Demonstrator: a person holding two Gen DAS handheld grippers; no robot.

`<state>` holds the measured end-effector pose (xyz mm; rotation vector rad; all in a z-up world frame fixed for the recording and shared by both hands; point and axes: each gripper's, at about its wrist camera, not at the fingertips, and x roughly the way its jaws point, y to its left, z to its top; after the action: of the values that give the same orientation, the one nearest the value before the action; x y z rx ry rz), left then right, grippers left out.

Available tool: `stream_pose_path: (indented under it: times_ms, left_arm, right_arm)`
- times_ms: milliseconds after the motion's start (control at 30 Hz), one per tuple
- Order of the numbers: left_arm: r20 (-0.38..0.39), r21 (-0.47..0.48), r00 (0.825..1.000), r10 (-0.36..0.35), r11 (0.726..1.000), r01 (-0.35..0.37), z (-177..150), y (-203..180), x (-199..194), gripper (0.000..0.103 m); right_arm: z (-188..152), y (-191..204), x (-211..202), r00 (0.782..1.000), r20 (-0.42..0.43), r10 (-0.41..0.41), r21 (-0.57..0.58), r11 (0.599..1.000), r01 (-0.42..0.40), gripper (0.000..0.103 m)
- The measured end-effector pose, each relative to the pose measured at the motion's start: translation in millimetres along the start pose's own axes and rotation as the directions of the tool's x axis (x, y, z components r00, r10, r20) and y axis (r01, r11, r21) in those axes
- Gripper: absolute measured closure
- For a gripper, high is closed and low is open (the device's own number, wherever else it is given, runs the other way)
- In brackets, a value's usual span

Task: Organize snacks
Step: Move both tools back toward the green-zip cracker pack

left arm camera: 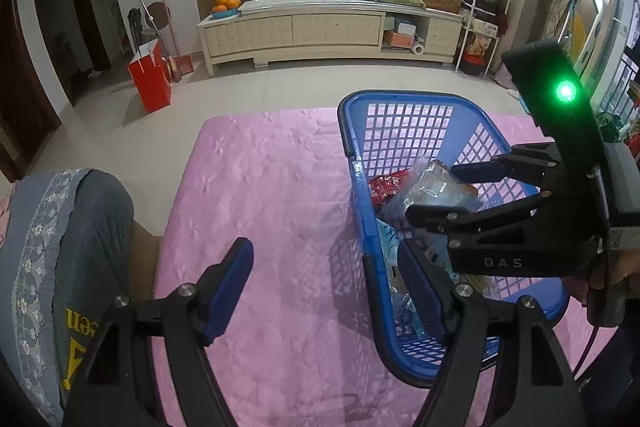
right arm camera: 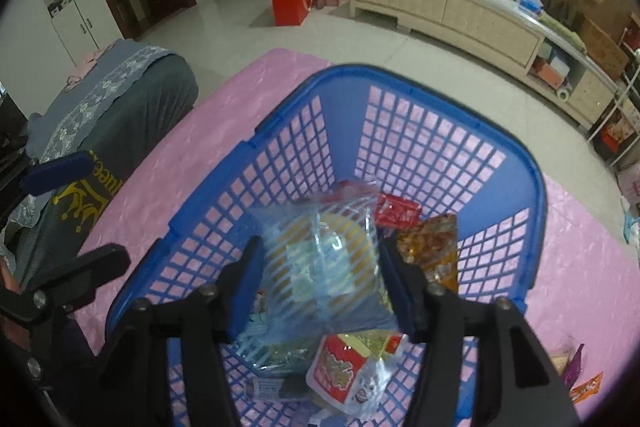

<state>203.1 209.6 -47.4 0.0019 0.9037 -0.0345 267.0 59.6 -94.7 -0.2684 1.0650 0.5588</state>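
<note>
The right claw (right arm camera: 320, 283) hangs over the blue basket (right arm camera: 536, 187), its jaws astride a clear striped snack bag (right arm camera: 320, 259); whether they pinch it or have just let go, I cannot tell. The bag looks light, soft and slippery, likely crushable, so it is best held at a sealed edge. The left claw (left arm camera: 326, 287) waits spread apart and empty at the basket's 9 o'clock, above the pink desk (left arm camera: 260, 187); loose packets (right arm camera: 582, 385) lie at 4 o'clock.

The right tongs (left arm camera: 436, 193) carry "DAS" on their black body; a grey cushion (left arm camera: 80, 267) shows partial yellow letters "en".
</note>
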Motion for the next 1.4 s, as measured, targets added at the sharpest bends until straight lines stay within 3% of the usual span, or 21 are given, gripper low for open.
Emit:
stream_pose_path:
  times_ms: [33, 100, 567, 933, 1400]
  left_arm:
    - [0.002, -0.001, 1.000, -0.004, 1.000, 0.004, -0.2, 0.0, -1.5, 0.030]
    - [0.002, -0.004, 1.000, -0.003, 1.000, 0.003, -1.2, -0.2, -2.9, 0.030]
    - [0.063, 0.034, 0.997, -0.046, 0.998, 0.044, 1.5, -51.5, -48.4, 0.024]
    - [0.086, 0.153, 0.985, -0.150, 0.979, 0.136, 6.4, -140.0, -66.4, 0.022]
    - [0.025, 0.295, 0.968, -0.251, 0.927, 0.233, 17.9, -248.8, -32.4, 0.022]
  right_arm:
    - [-0.5, -0.5, -0.8, 1.000, -0.003, 0.001, 0.000, 1.000, -0.001, 0.023]
    - [-1.8, -2.5, -7.0, 1.000, 0.014, -0.016, -0.002, 1.000, 0.016, 0.020]
    - [-43.3, -33.4, -98.8, 0.991, 0.116, -0.071, 0.047, 0.997, 0.066, 0.019]
    - [-93.8, -78.9, -162.1, 0.977, 0.158, -0.140, 0.103, 0.987, 0.125, 0.019]
    - [-159.4, -164.9, -197.2, 0.961, 0.120, -0.248, 0.244, 0.946, 0.214, 0.018]
